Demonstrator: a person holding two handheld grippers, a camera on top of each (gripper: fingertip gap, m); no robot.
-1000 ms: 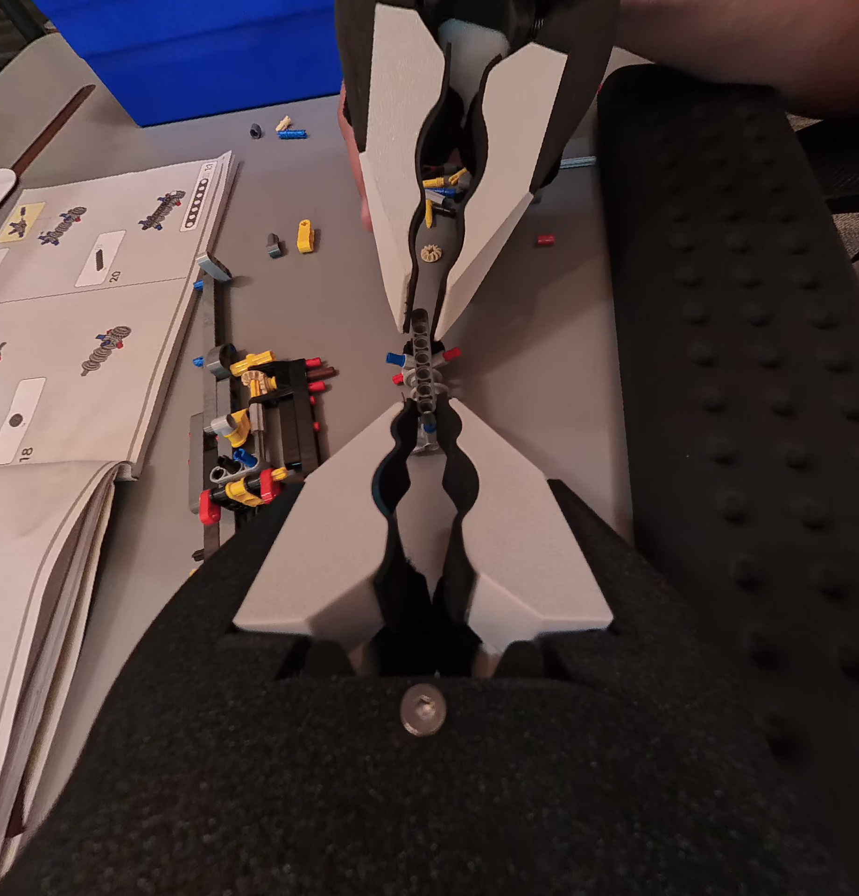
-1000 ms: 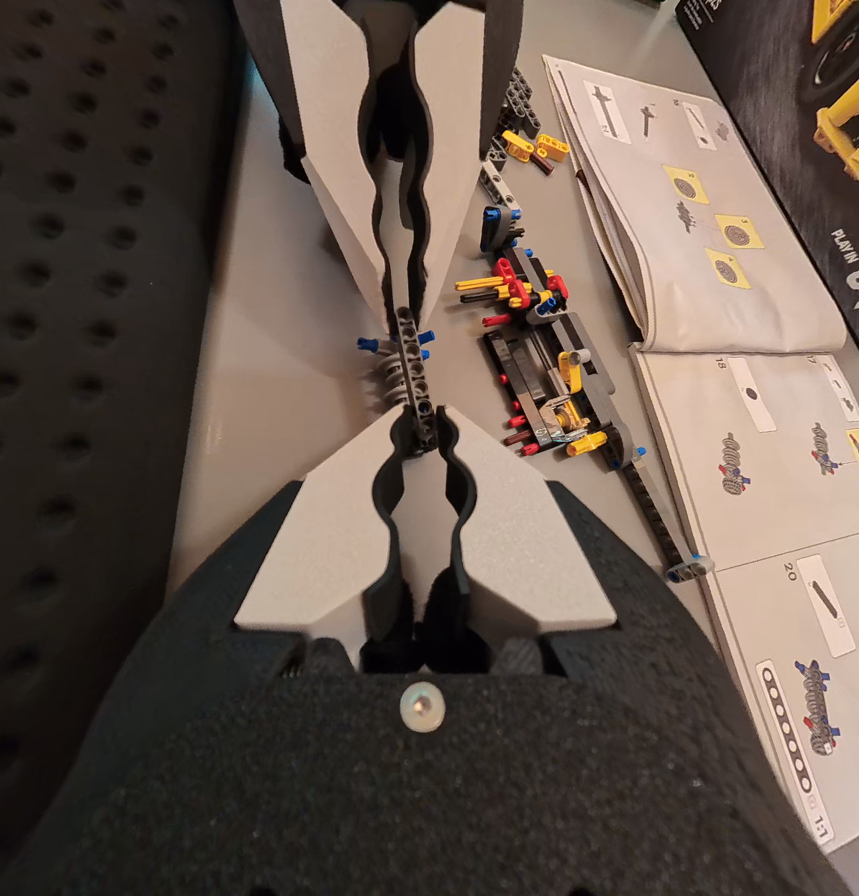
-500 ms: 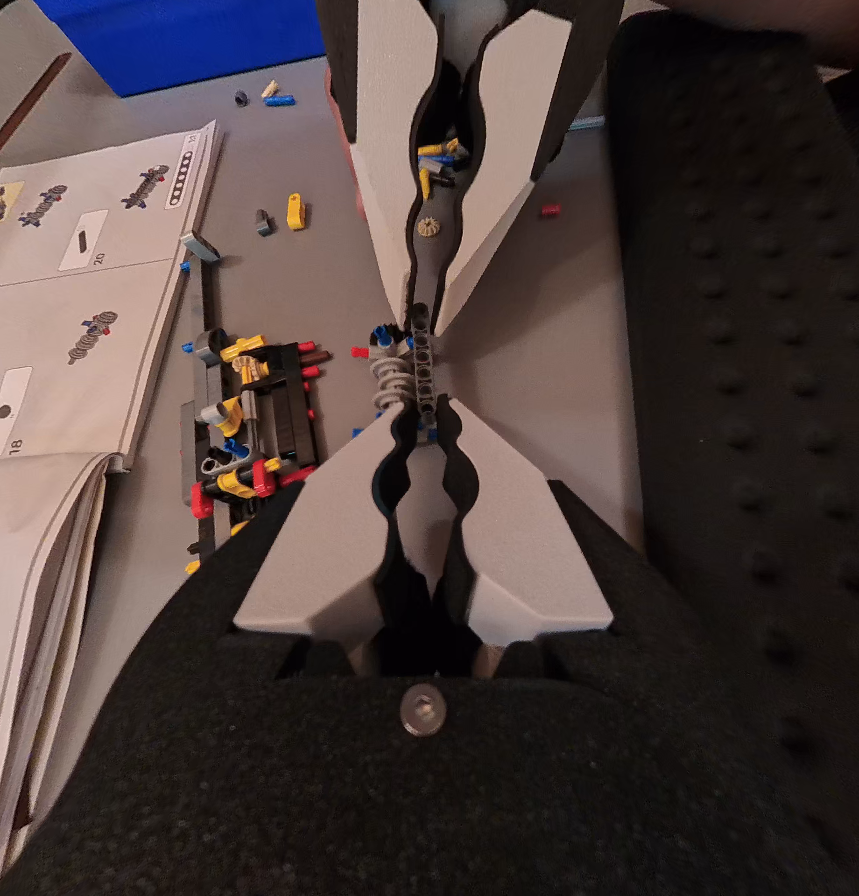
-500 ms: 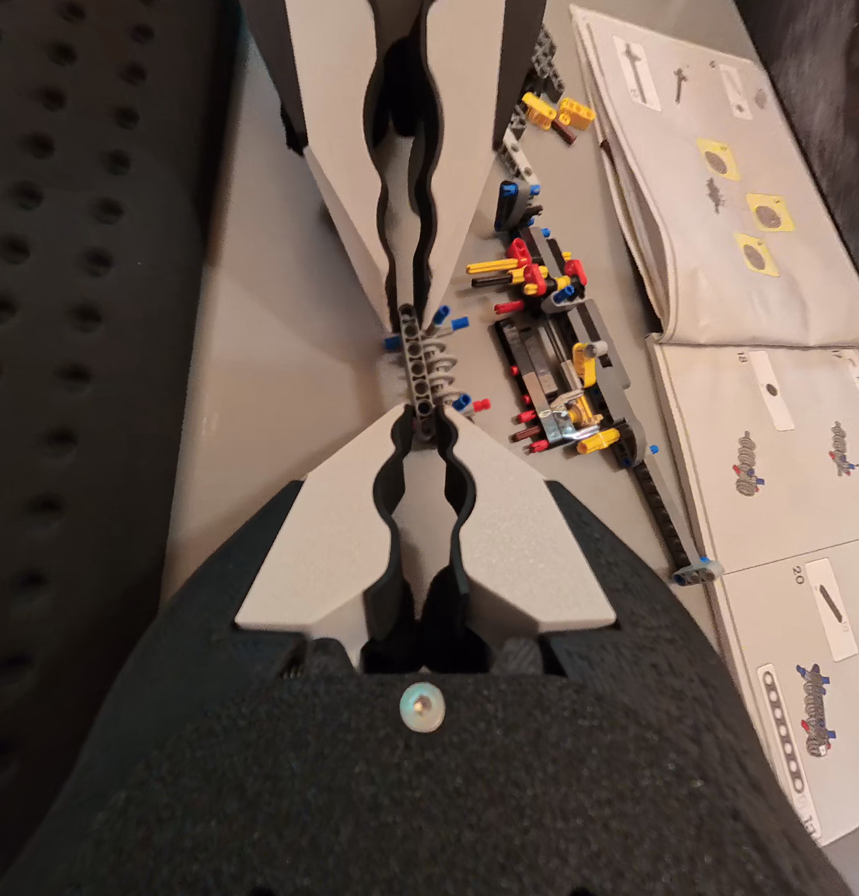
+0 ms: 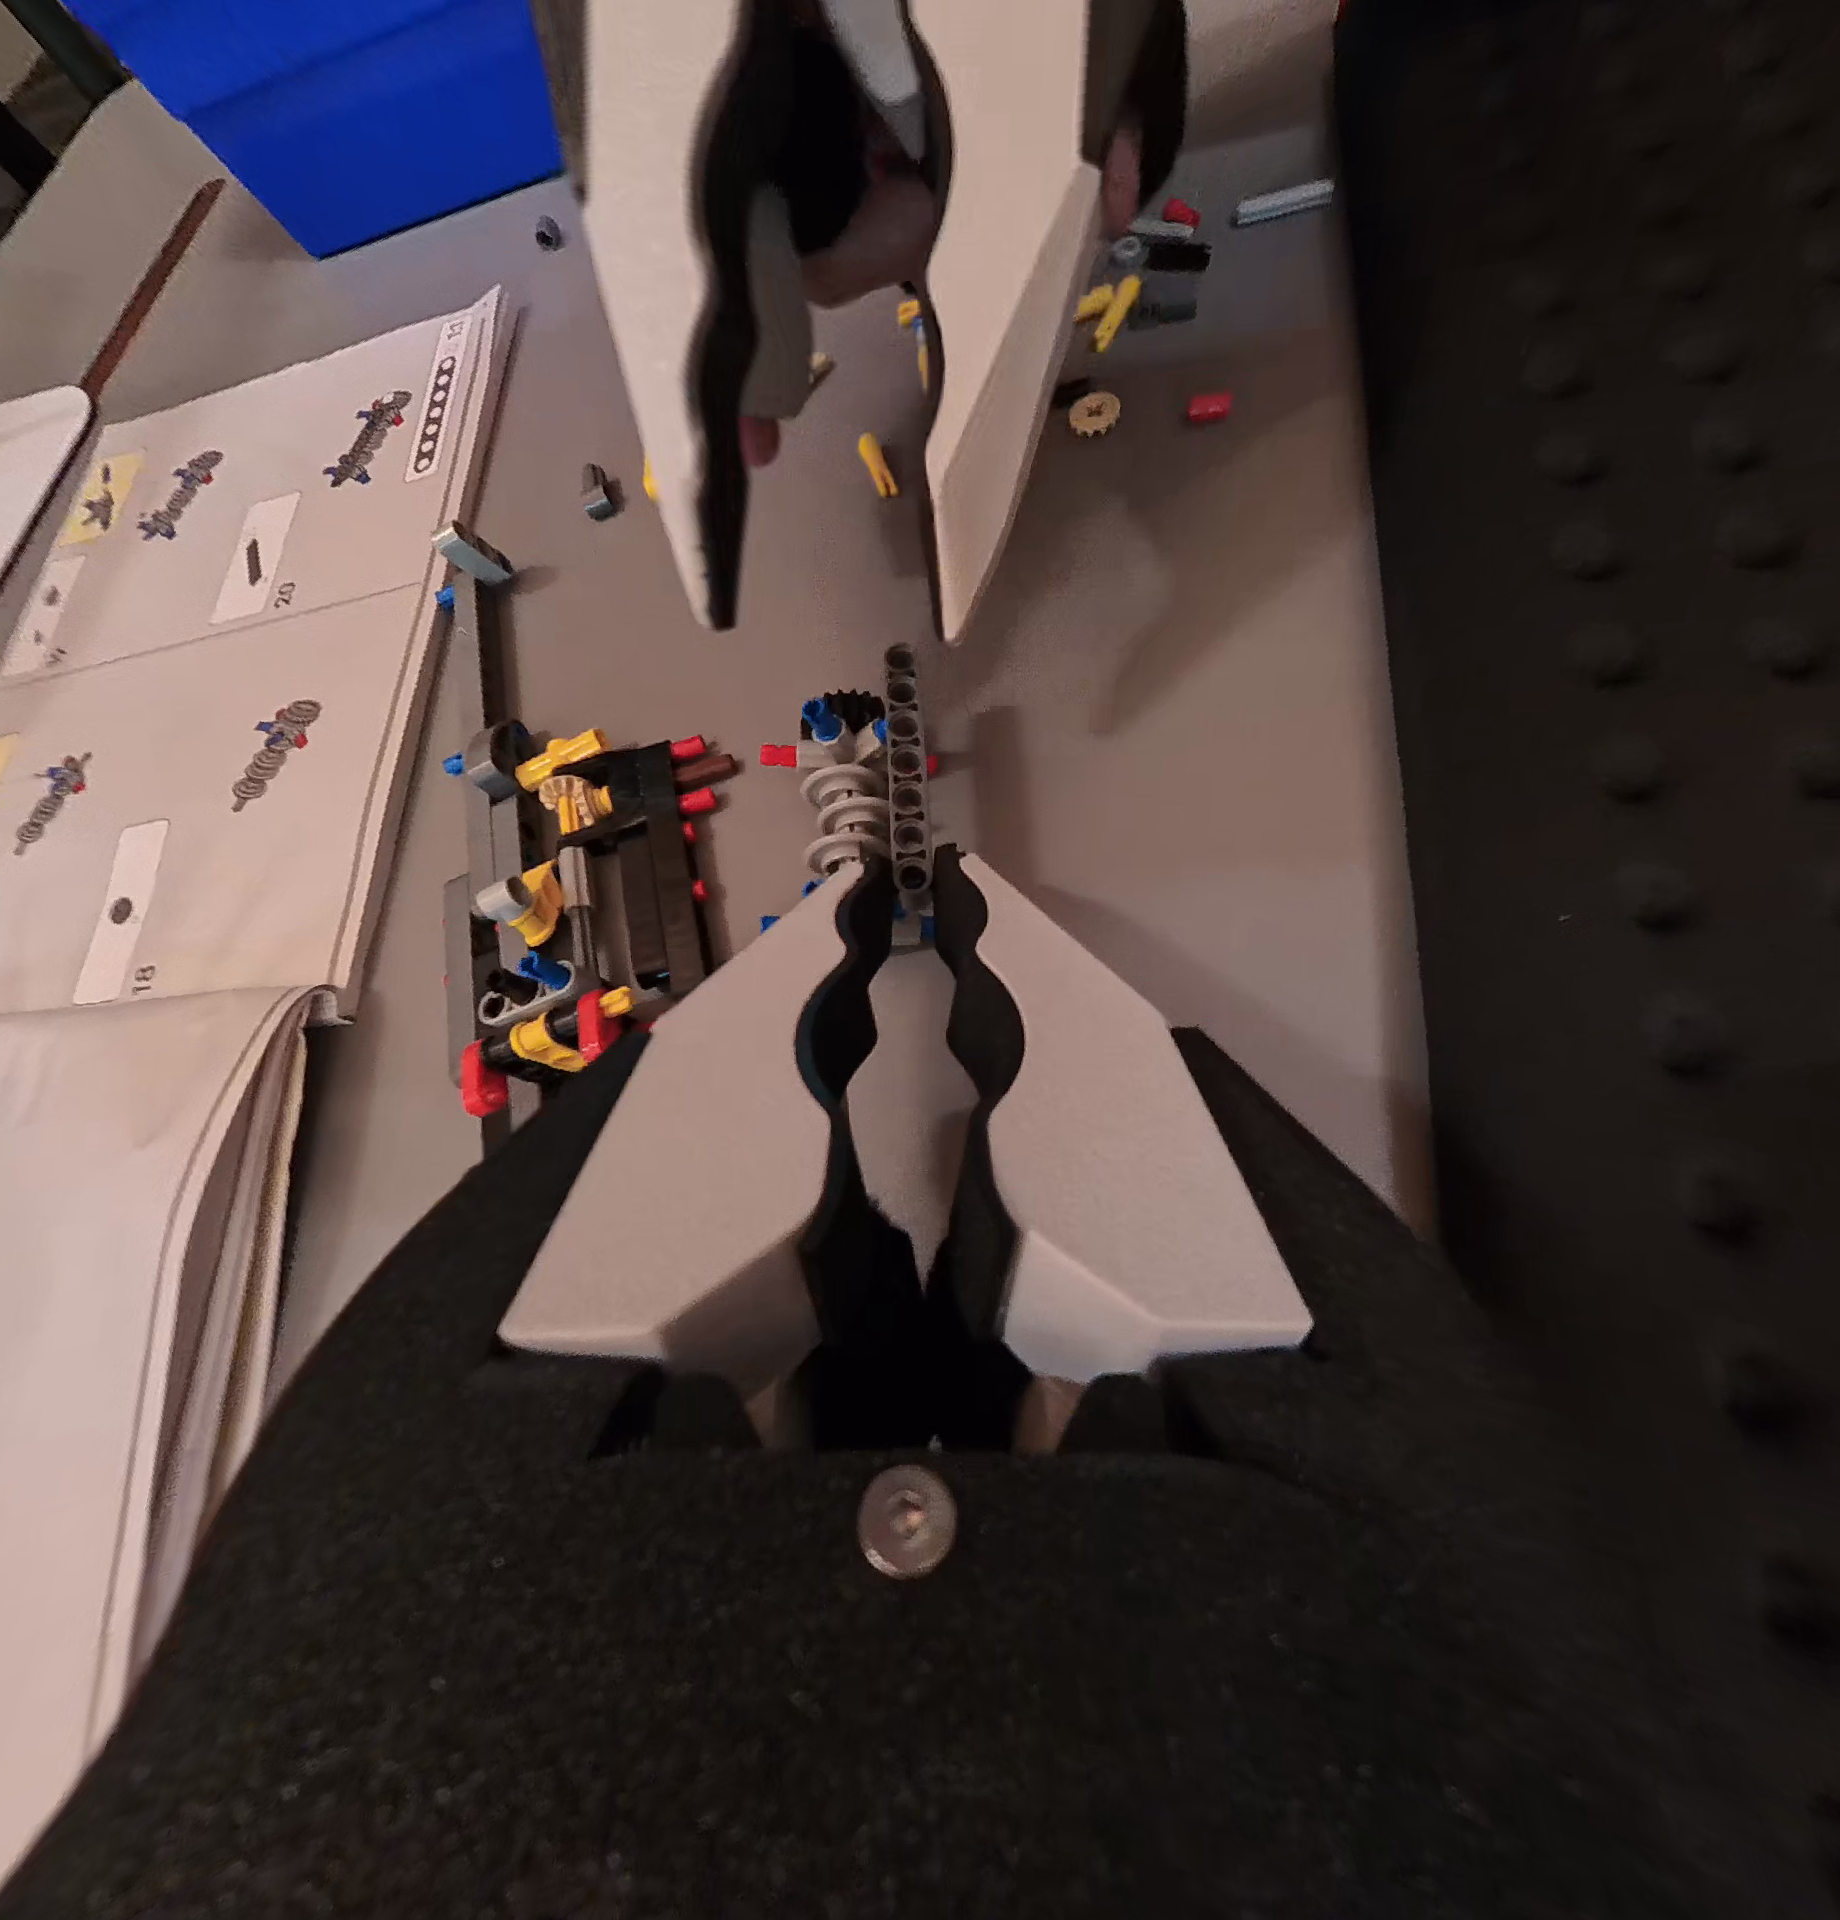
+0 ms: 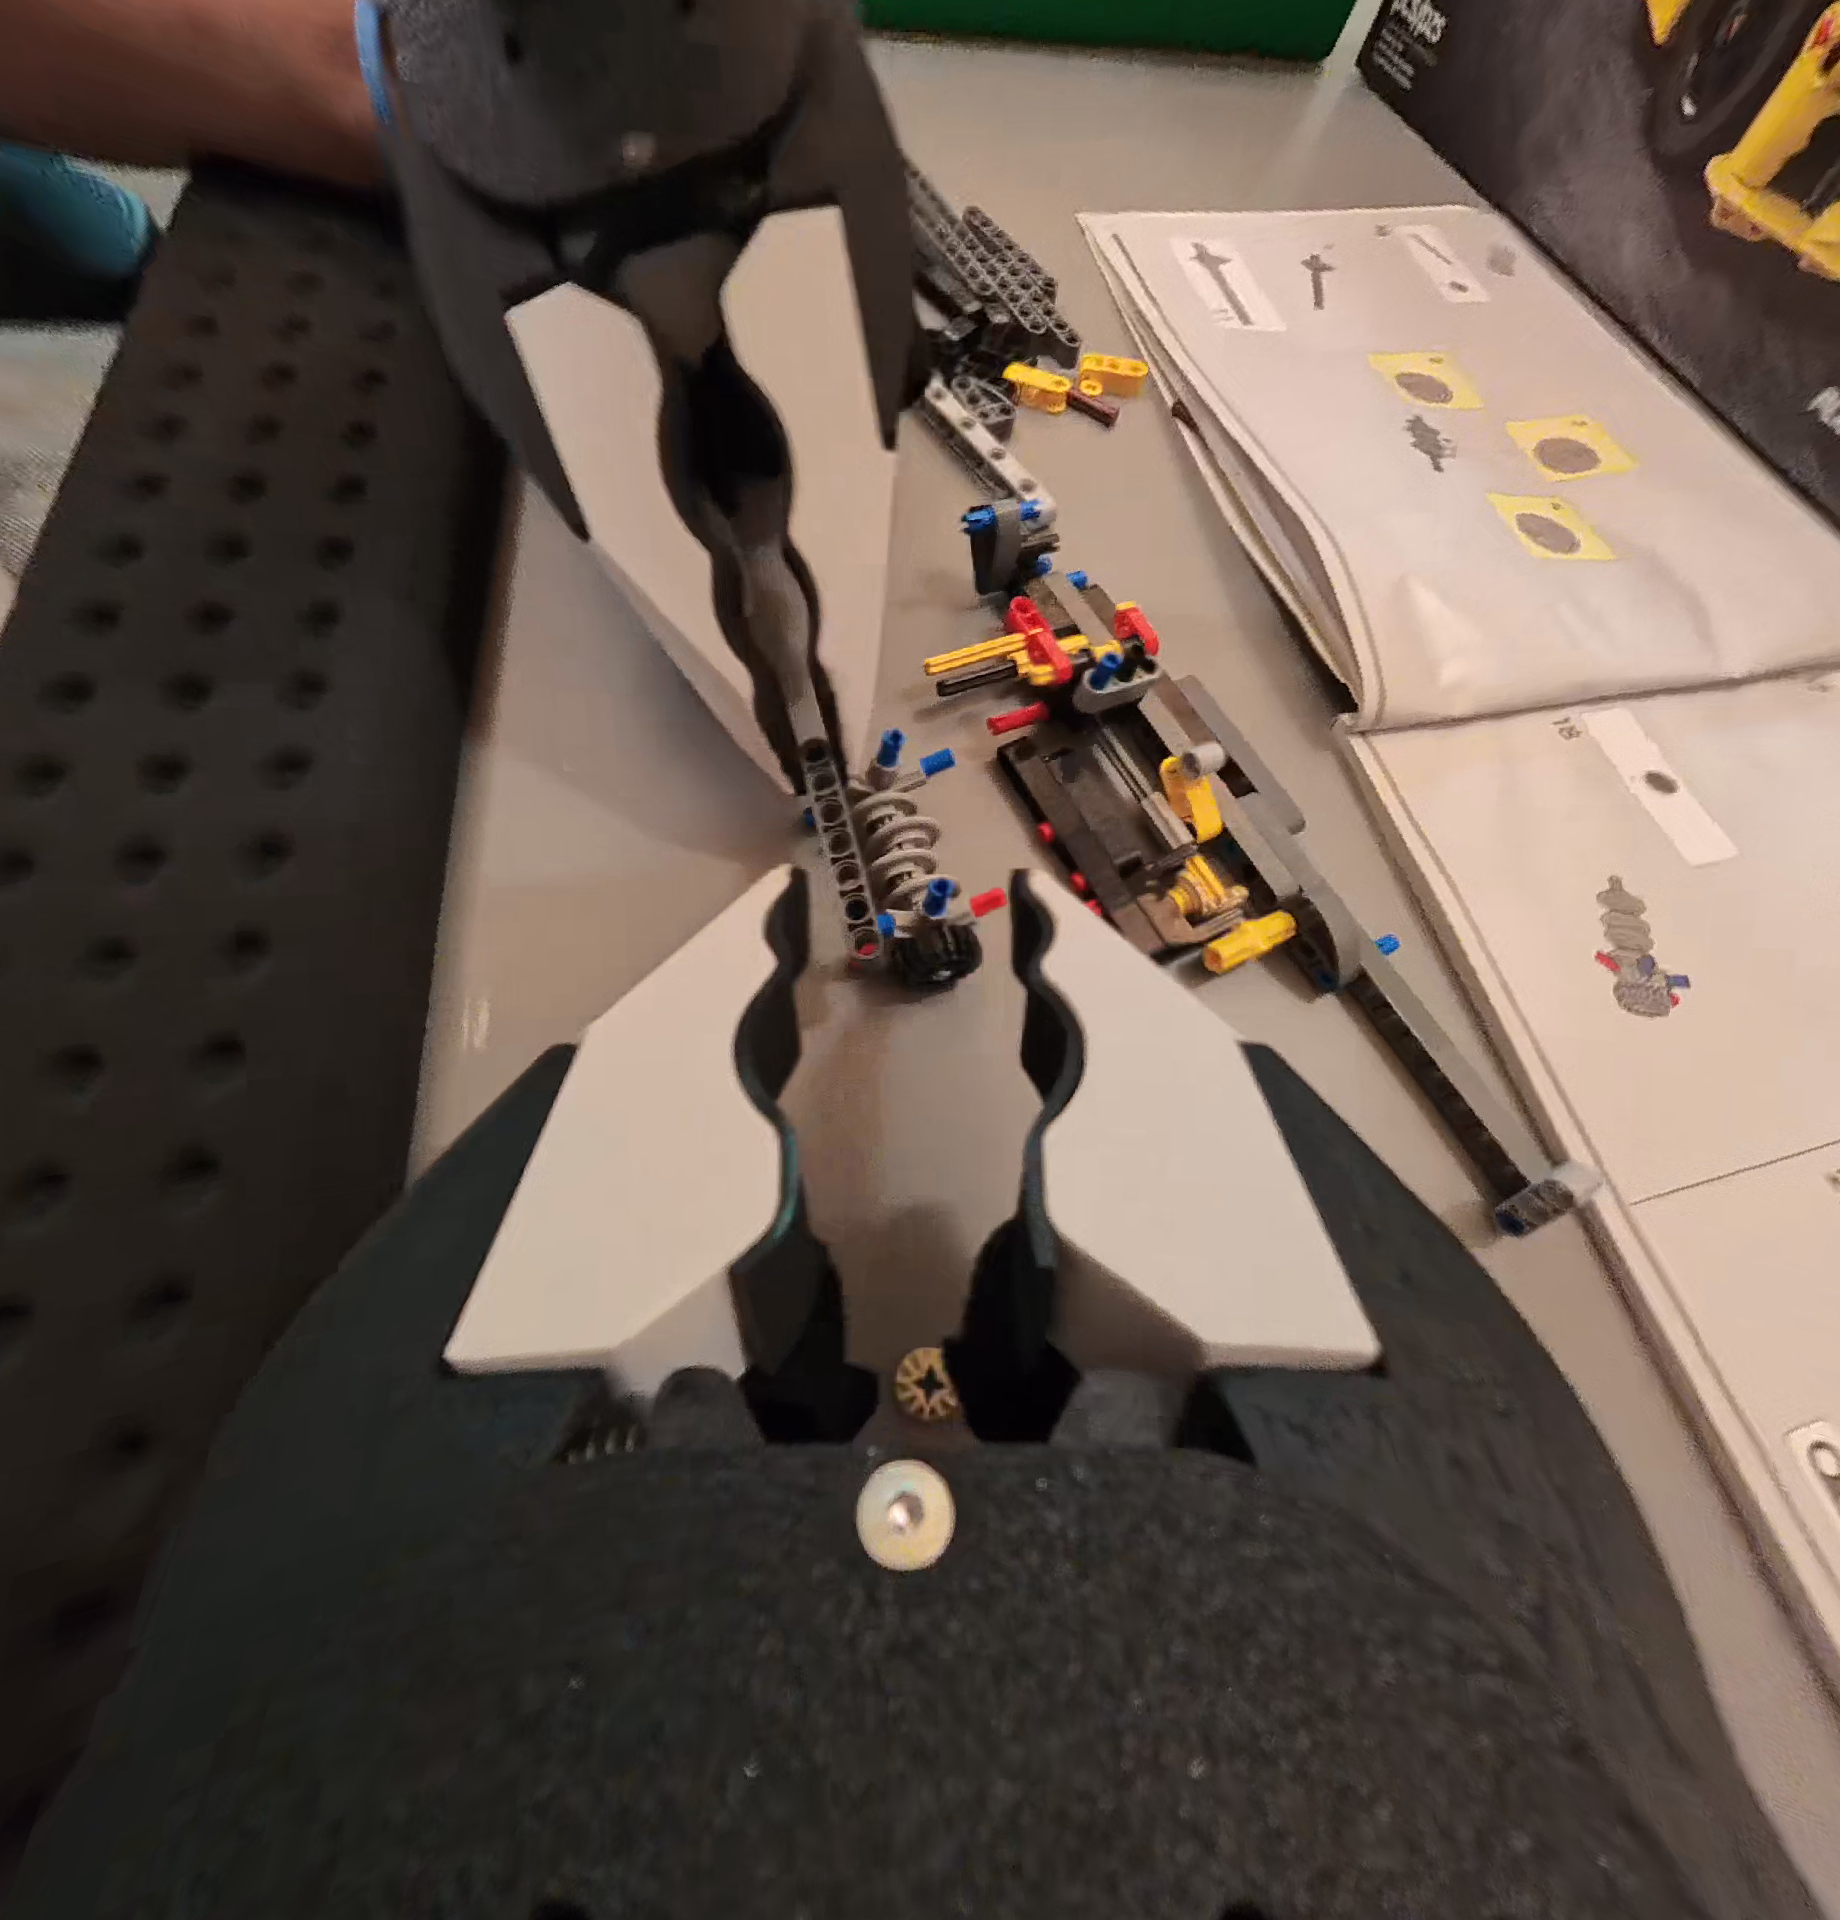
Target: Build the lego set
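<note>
A small sub-assembly, a dark grey holed beam with a grey coil part and blue and red pins, sits low over the grey table. My left gripper is shut on the near end of its beam. My right gripper is open and empty, its tips just past the beam's far end. In the right wrist view the sub-assembly lies between the tips of my open right gripper, without touching them. My left gripper pinches the beam's far end there.
A larger black, grey and yellow chassis build lies beside the sub-assembly. An open instruction booklet lies beyond it. A black studded mat borders the other side. Loose parts, a tan gear, spare beams and the set's box are nearby. Some 5 cm of space lies between my two pairs of fingers.
My right gripper has let go of the beam's end, opened wide and drawn back a little. My left gripper still holds the sub-assembly, which has rolled so its coil part faces the chassis build.
</note>
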